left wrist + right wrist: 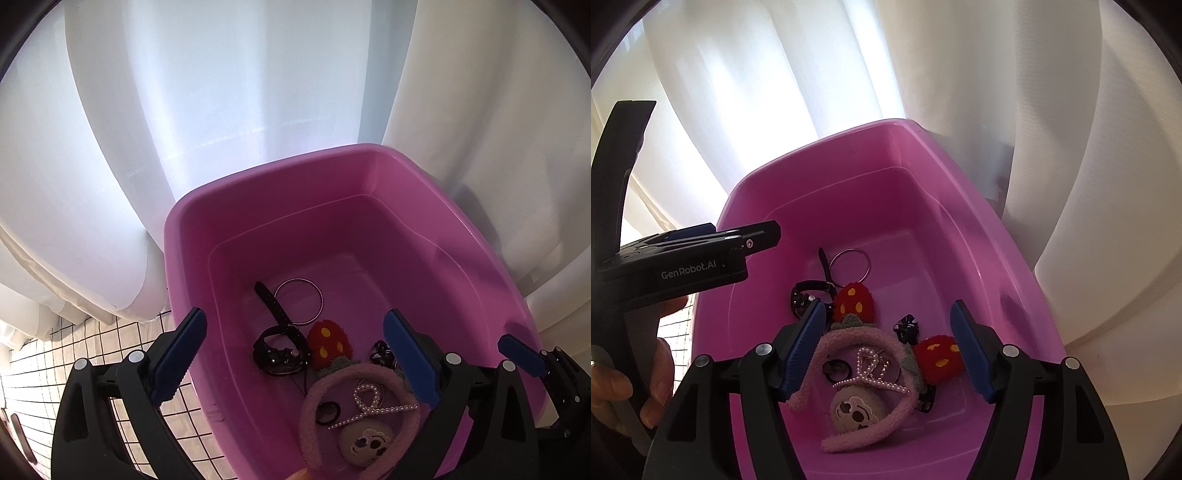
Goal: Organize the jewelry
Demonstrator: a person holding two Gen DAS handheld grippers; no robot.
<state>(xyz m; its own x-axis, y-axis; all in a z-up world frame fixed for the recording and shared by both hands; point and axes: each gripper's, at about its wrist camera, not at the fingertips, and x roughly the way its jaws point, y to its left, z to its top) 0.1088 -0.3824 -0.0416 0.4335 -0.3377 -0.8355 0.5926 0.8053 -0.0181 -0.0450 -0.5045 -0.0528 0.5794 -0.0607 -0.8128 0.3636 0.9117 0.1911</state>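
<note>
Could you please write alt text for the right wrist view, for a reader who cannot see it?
The right tongs hang open and empty over a pink tub holding a fuzzy pink headband with red mushroom ears, a pearl tiara, a black watch and a metal bangle. The left tongs reach in from the left, before white curtains.

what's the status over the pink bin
Left gripper open, right gripper open, both empty above the bin. Headband, pearl piece, watch, bangle lie inside. Nothing in the way.
</note>
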